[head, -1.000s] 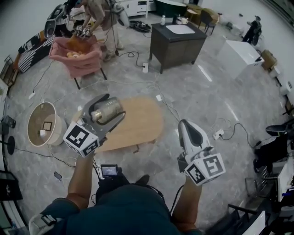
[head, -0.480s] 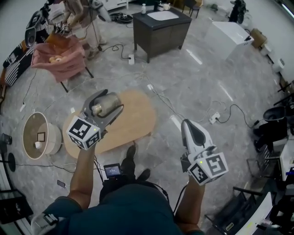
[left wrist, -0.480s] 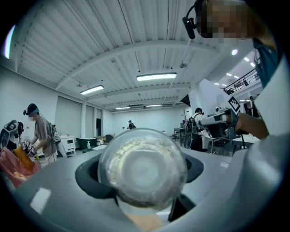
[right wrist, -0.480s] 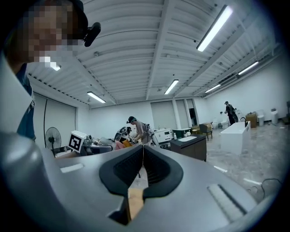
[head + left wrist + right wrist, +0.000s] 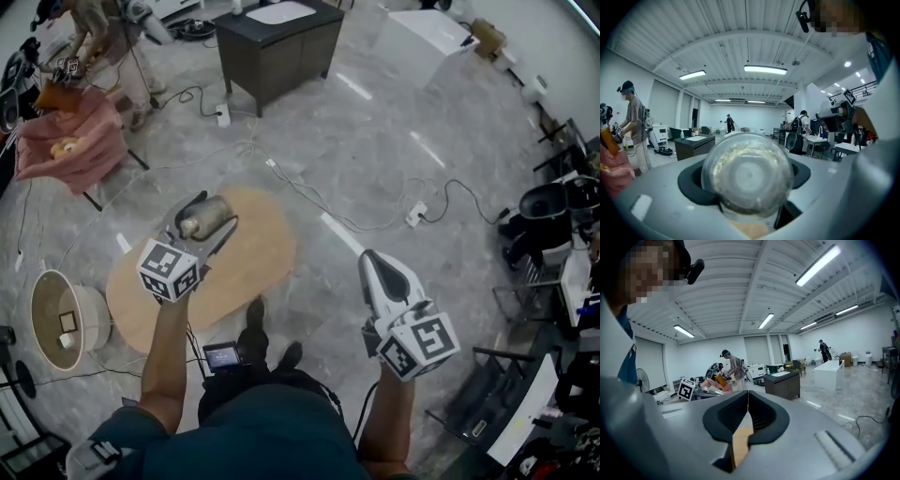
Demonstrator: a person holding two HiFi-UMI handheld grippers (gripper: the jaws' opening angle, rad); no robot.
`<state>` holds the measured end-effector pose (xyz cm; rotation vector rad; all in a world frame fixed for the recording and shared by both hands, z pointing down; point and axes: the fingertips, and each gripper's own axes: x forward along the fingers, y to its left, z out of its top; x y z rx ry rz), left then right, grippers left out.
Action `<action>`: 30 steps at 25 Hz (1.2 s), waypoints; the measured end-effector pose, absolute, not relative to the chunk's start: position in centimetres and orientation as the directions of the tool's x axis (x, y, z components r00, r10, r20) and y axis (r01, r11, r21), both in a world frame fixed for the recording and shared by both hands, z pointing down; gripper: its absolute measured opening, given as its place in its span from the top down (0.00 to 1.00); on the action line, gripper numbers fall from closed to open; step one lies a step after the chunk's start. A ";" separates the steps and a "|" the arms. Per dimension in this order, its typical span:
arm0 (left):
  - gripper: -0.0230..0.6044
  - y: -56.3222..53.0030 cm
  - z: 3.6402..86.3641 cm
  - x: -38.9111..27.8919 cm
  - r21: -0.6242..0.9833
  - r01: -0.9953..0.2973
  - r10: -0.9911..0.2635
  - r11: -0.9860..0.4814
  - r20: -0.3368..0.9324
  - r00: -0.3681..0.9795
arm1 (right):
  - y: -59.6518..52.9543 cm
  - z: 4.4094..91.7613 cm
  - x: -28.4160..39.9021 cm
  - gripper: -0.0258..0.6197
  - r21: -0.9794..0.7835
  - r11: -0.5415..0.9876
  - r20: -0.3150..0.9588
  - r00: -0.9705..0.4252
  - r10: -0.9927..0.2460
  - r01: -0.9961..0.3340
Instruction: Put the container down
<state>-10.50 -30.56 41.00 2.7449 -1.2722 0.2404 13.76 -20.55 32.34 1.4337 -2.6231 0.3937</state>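
Observation:
My left gripper (image 5: 204, 219) is shut on a clear round container (image 5: 208, 215) with pale contents, holding it on its side in the air over the oval wooden table (image 5: 244, 267). In the left gripper view the container's round end (image 5: 747, 174) fills the space between the jaws. My right gripper (image 5: 378, 275) hangs to the right of the table over the floor, its jaws shut with nothing between them; in the right gripper view the pads (image 5: 748, 408) meet at their tips.
A round wicker basket (image 5: 52, 319) stands on the floor left of the table. A pink chair (image 5: 70, 150) and a person (image 5: 103, 28) are at the back left, with a dark cabinet (image 5: 277, 47) behind. Cables (image 5: 375, 220) trail across the marble floor.
The head view has swung, so the room slides left and down. The left gripper stays shut on the container over the table. The right gripper keeps its place.

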 end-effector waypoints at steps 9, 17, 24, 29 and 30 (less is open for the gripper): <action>0.44 -38.0 50.2 -10.4 0.096 -0.737 -0.690 -0.669 0.288 0.664 | -24.5 37.7 13.8 0.94 -0.203 0.428 0.343 -0.473 -0.811 -0.881; 0.44 -43.3 59.5 -10.3 0.172 -0.724 -0.634 -0.669 0.376 0.675 | -28.0 42.2 12.7 0.94 -0.236 0.378 0.420 -0.445 -0.791 -0.895; 0.44 -45.2 67.7 -10.5 0.235 -0.732 -0.593 -0.640 0.454 0.665 | -29.3 45.6 12.1 0.94 -0.261 0.346 0.479 -0.432 -0.764 -0.901; 0.44 -46.5 73.4 -10.9 0.268 -0.742 -0.556 -0.614 0.521 0.648 | -30.5 47.8 11.8 0.94 -0.277 0.324 0.513 -0.424 -0.746 -0.905; 0.44 -46.7 74.5 -11.0 0.274 -0.744 -0.548 -0.609 0.534 0.644 | -30.7 48.2 11.8 0.94 -0.280 0.319 0.519 -0.422 -0.743 -0.905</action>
